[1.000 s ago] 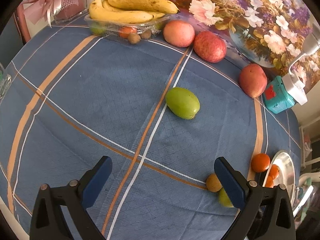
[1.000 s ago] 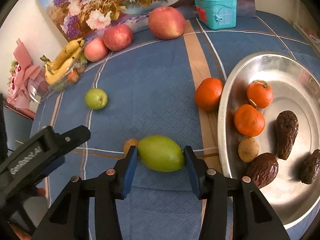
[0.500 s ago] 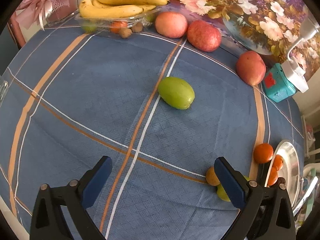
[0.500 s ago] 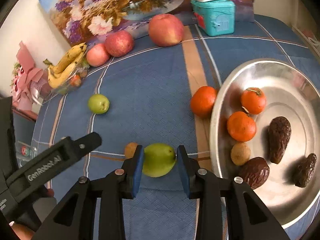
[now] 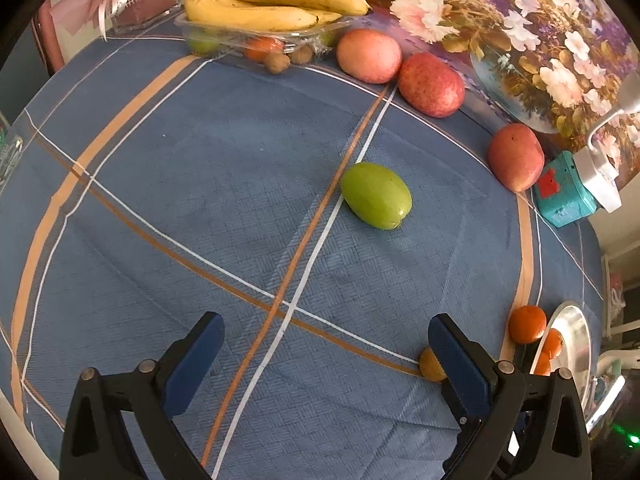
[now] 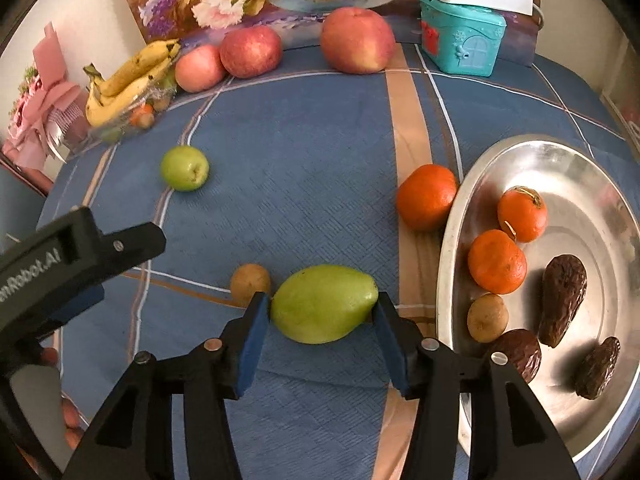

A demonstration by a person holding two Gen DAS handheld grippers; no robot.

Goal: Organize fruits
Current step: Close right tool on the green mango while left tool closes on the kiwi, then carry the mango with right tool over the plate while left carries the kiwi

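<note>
My right gripper is shut on a green fruit, its pads pressing both ends, just left of the silver plate. The plate holds two tangerines, a small brown fruit and three dark dried fruits. A loose tangerine and a small brown fruit lie on the cloth beside it. My left gripper is open and empty above the blue cloth, with a second green fruit ahead of it; that fruit also shows in the right wrist view.
Three red apples line the back by a flower painting. Bananas lie on a clear tray with small fruits at the back left. A teal toy house stands at the back right.
My right gripper has closed on the green fruit and now holds it. My left gripper has moved closer to the other green fruit, still open.
</note>
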